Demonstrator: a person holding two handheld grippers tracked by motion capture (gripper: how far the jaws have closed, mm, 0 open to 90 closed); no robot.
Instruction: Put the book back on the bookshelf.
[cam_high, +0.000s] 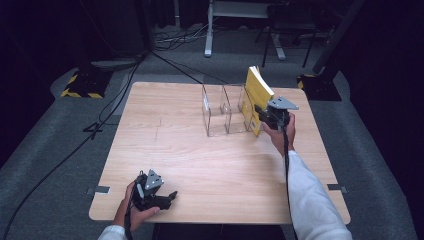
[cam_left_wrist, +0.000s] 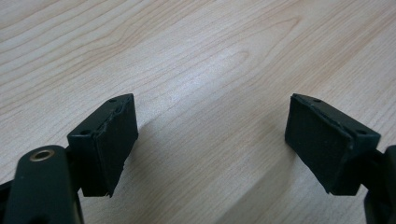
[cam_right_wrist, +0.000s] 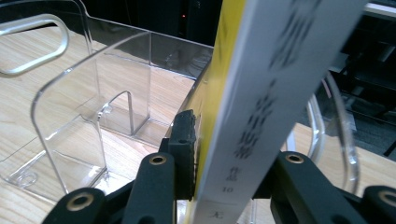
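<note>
A yellow book (cam_high: 257, 95) with a white spine (cam_right_wrist: 271, 107) stands tilted at the right end of a clear plastic divider rack (cam_high: 225, 111). My right gripper (cam_high: 264, 118) is shut on the book's lower part, one black pad (cam_right_wrist: 184, 149) pressed to the yellow cover. The rack's clear partitions (cam_right_wrist: 70, 107) stand to the left of the book in the right gripper view. My left gripper (cam_high: 167, 199) rests low near the table's front edge, jaws wide apart, nothing between its pads (cam_left_wrist: 114, 140) but bare wood.
The light wooden table (cam_high: 200, 165) holds just the rack and book at its far right. Dark floor with cables (cam_high: 100, 120) surrounds it; stand bases with yellow-black tape (cam_high: 82, 85) sit beyond the far corners.
</note>
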